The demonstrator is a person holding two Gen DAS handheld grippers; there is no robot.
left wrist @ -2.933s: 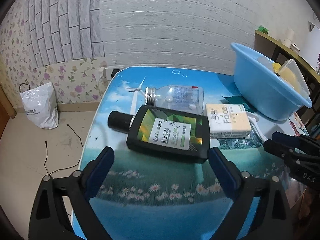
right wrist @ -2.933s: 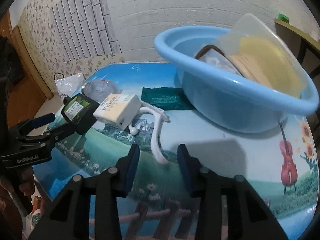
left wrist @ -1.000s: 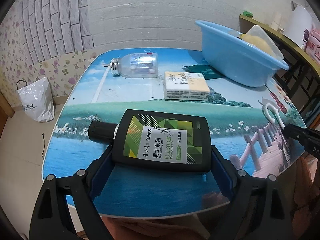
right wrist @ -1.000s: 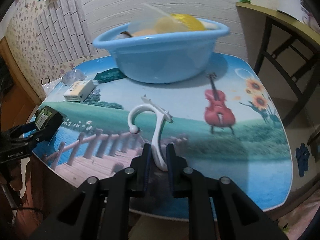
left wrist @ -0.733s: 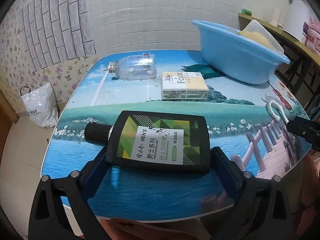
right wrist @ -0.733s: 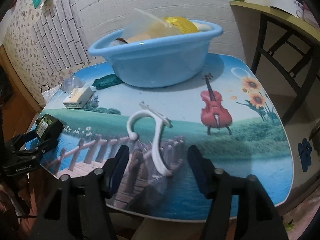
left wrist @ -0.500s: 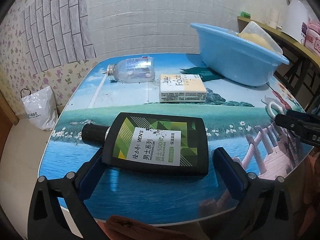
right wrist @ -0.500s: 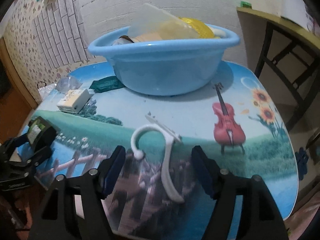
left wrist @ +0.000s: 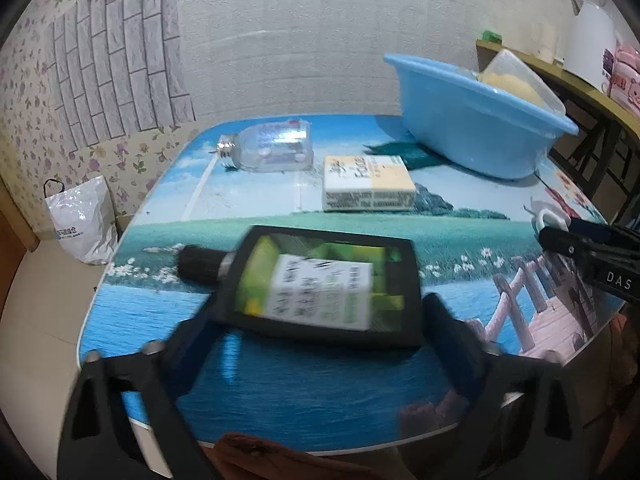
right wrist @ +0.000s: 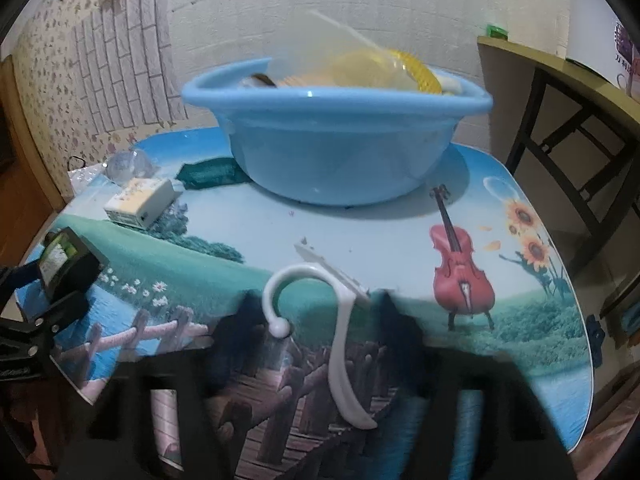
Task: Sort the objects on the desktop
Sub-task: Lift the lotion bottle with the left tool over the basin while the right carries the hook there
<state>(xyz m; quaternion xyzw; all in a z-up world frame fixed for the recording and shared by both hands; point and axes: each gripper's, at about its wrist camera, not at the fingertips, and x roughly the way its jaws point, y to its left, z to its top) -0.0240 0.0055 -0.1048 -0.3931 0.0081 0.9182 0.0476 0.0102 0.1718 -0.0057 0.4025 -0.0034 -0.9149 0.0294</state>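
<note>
A black flat bottle with a green label (left wrist: 320, 292) lies on the table between the fingers of my left gripper (left wrist: 316, 324), which is open around it; it also shows at the left edge of the right wrist view (right wrist: 66, 260). A white plastic hook (right wrist: 340, 320) lies on the table between the spread fingers of my right gripper (right wrist: 320, 340), which is open. A clear bottle (left wrist: 268, 150) and a cream box (left wrist: 366, 182) lie farther back. A blue basin (right wrist: 336, 140) with things in it stands at the back.
A dark green packet (right wrist: 210, 174) lies beside the basin. The table's near edge (left wrist: 360, 450) is right below both grippers. A dark wooden stand (right wrist: 560, 120) is at the right. A white bag (left wrist: 80, 220) sits on the floor at the left.
My left gripper opened and let go of the black bottle, which now lies on the table. My right gripper opened and released the white hook, then moved forward over it.
</note>
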